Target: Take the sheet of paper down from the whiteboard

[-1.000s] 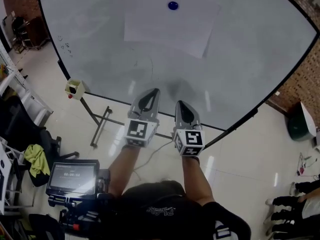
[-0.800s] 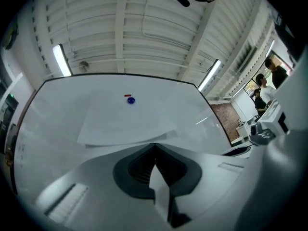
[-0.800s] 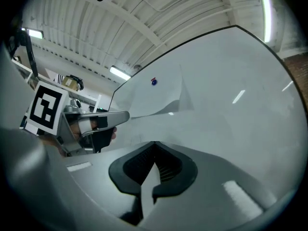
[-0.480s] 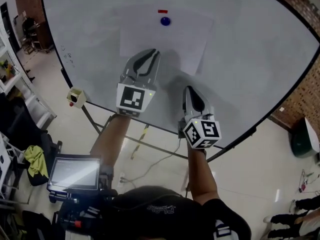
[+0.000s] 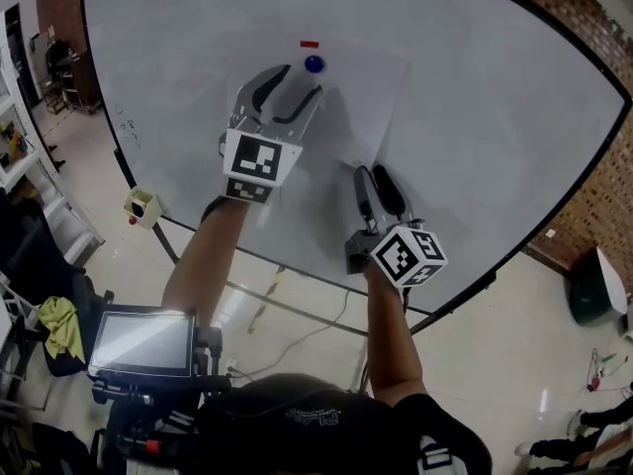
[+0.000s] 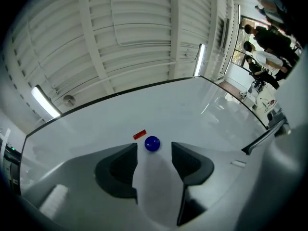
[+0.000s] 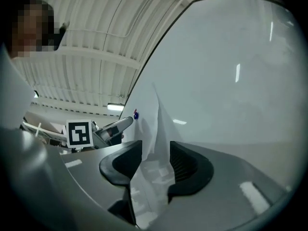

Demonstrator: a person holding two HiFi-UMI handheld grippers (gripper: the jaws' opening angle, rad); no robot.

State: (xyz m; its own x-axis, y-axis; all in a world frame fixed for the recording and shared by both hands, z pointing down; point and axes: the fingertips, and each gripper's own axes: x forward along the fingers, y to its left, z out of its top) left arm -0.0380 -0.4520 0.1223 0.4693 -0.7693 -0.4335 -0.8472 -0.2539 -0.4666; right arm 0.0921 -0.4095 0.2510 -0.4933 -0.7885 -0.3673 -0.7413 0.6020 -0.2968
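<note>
The sheet of paper (image 5: 368,97) is plain white, barely paler than the whiteboard (image 5: 495,137) it hangs on, and it is pinned near its top edge by a round blue magnet (image 5: 315,64). Below and to the right of the magnet its lower corner peels away from the board and bows outward, showing a faint crease. The left gripper (image 5: 302,79) is raised just under the magnet. Its jaws have just been opening and now stand well apart, with the magnet right beyond their tips and only flat paper showing in the gap. The right gripper (image 5: 372,173) sits lower, down and to the right of the magnet. Its jaws have also just been opening and stand wide, with the lifted edge of the sheet between them and neither pad squeezing it. A small red strip (image 5: 310,44) is stuck to the board just above the magnet. The board is a large, clean, dark-framed panel on a metal stand (image 5: 287,300), with a few faint marks far to the left of the magnet. A small yellow box (image 5: 143,206) hangs at its lower edge, down and left of the magnet. Well below the magnet the pale floor (image 5: 475,344) shines, and a lit screen (image 5: 141,339) stands on it. A brick wall (image 5: 593,28) runs behind the board, off to the right of the magnet. High above it is a white ribbed ceiling (image 6: 134,28) with a strip light (image 6: 43,101).
</note>
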